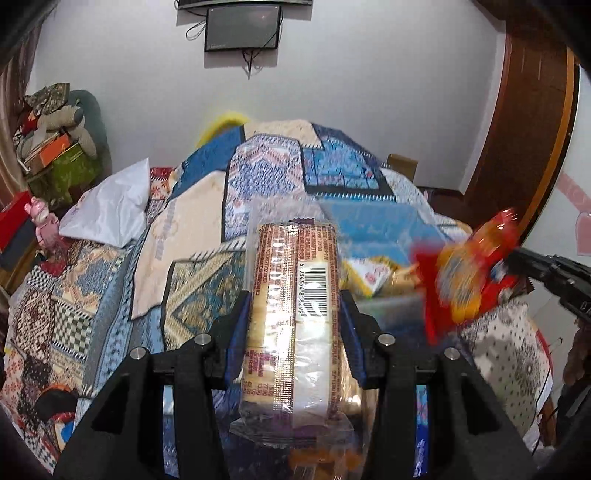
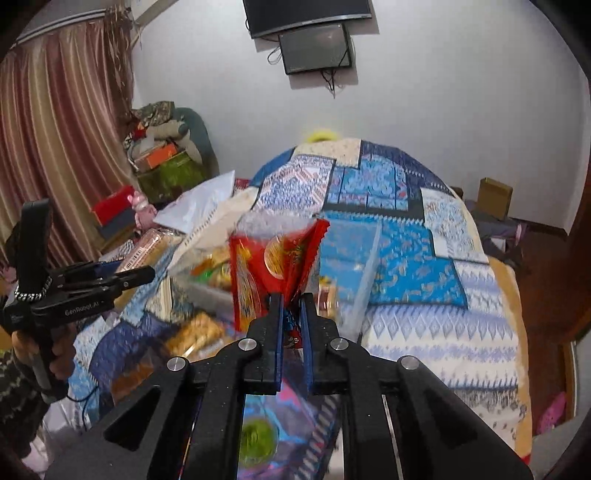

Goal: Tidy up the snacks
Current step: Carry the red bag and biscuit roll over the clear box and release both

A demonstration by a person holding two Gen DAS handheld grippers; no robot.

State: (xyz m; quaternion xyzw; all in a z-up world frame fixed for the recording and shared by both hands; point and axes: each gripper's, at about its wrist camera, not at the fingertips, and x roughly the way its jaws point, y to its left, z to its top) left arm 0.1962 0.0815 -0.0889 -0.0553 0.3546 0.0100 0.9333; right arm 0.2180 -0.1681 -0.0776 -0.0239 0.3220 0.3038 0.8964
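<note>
My left gripper [image 1: 295, 306] is shut on a clear-wrapped biscuit pack [image 1: 295, 314] with brown print and a barcode, held upright above the bed. It also shows in the right wrist view [image 2: 147, 245], at the left, with the left gripper [image 2: 122, 275] around it. My right gripper [image 2: 291, 306] is shut on a red snack bag [image 2: 273, 266] with yellow print, held up over the bed. In the left wrist view the red bag [image 1: 465, 280] is blurred at the right. A clear plastic bin [image 2: 354, 295] with several snack packs stands on the bed beneath both.
A patchwork quilt [image 2: 424, 258] covers the bed. A white pillow [image 1: 110, 206] lies at its left. Boxes and clothes [image 1: 55, 147] are piled by the curtain [image 2: 55, 147]. A dark screen [image 1: 242, 27] hangs on the wall. A wooden door [image 1: 524, 129] stands at the right.
</note>
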